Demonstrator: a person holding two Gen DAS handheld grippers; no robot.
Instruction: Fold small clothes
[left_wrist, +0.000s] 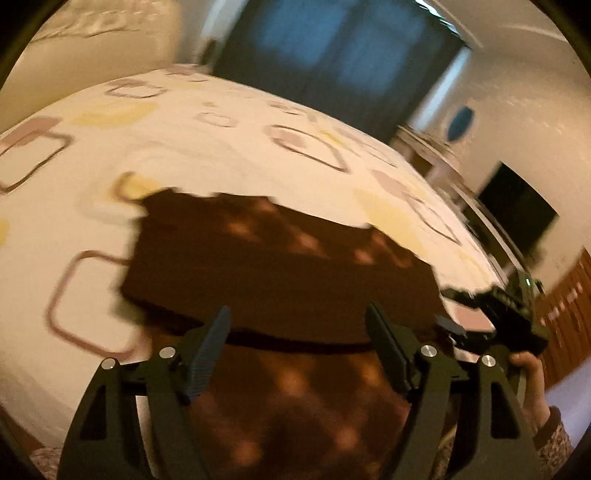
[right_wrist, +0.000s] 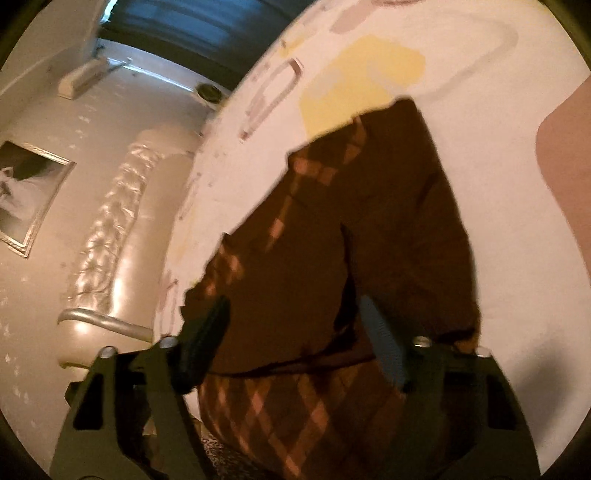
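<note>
I am partway through folding the brown checked garment (left_wrist: 280, 258), which lies on the bed (left_wrist: 184, 147) with its patterned sheet. One fold looks already made: in the left wrist view the far part of the cloth sits as a flat doubled layer, its near edge running across just in front of my fingers.

My left hand-held gripper (left_wrist: 299, 332) stands wide, its fingers apart above the cloth and pressing on nothing. My right hand-held gripper (right_wrist: 291, 325) is also parted, a little less wide, hovering over the garment's other end where a dark seam or opening runs between the fingers; I see no cloth pinched there either. In the left view the right tool shows at the edge of the bed, beside the garment.

I judge the next move to be a fresh grasp: each gripper must come down on a near corner or edge, pinch both layers together, then carry that edge over evenly so the fold stays square. The blur makes exact edges hard to pick out.
</note>
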